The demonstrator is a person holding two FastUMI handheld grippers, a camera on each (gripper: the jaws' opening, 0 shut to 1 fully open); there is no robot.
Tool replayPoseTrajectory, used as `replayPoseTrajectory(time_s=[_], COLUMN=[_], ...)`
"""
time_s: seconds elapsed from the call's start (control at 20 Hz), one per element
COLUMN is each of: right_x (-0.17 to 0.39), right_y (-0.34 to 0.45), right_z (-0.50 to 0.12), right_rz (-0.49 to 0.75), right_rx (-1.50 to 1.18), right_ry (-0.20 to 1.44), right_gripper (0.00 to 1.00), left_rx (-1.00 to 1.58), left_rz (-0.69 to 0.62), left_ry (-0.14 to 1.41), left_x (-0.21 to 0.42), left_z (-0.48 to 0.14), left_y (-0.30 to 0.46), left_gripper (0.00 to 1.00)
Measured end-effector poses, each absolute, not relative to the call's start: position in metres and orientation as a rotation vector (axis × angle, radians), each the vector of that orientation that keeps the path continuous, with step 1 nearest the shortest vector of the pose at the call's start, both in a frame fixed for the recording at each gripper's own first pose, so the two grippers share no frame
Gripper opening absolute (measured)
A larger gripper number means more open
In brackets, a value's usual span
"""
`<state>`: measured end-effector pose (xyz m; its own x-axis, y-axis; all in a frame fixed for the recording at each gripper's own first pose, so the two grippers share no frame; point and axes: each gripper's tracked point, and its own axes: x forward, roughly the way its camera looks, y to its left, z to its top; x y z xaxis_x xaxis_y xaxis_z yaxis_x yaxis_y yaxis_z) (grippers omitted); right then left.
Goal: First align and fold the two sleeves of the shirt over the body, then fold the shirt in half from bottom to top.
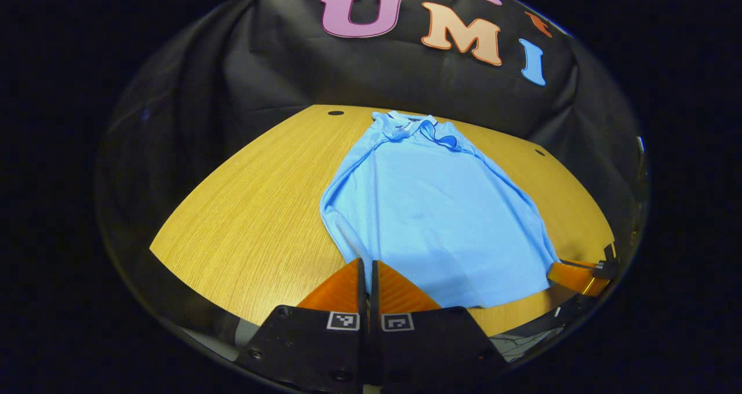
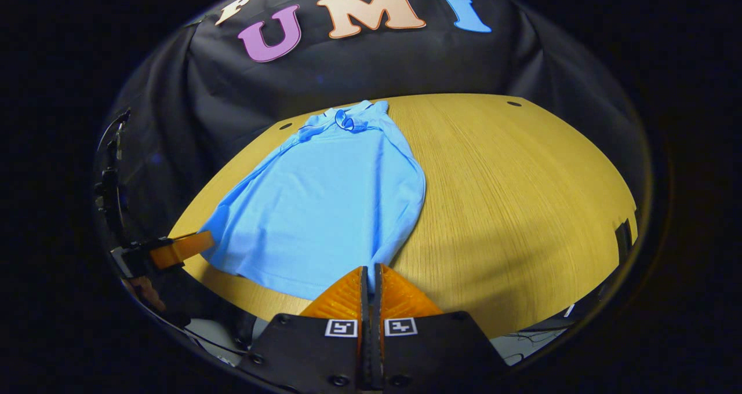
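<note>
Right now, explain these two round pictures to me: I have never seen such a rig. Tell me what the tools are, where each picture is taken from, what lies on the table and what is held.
A person holds a two-finger gripper in each hand, and each gripper carries a wide-angle camera that looks forward along its own fingers.

In the left gripper view, the left gripper shows at the bottom, its fingers shut at the near hem of a light blue shirt. In the right gripper view, the right gripper is also shut at that hem, at the other near corner.

The shirt lies spread on a wooden table, collar at the far end. Its sleeves seem already folded in. Whether cloth is truly pinched I cannot tell.

Each view also shows the other gripper at its edge.
</note>
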<state>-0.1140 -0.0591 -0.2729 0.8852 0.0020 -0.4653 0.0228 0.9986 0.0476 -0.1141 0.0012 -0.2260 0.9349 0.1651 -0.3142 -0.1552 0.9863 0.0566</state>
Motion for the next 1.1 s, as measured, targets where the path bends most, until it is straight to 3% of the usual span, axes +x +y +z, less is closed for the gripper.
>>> replayPoseTrajectory(time_s=[0.55, 1.1], right_x=[-0.051, 0.125], right_y=[-0.048, -0.047], right_z=[-0.134, -0.067], right_rz=[-0.049, -0.210], right_rx=[0.077, 0.103], right_ry=[0.278, 0.260], right_gripper=[0.03, 0.02], left_rx=[-0.041, -0.065], left_rz=[0.090, -0.066], left_ry=[0.152, 0.150], left_x=[-0.066, 0.115], left_z=[-0.077, 0.010], left_y=[0.007, 0.042], left_gripper=[0.00, 0.00])
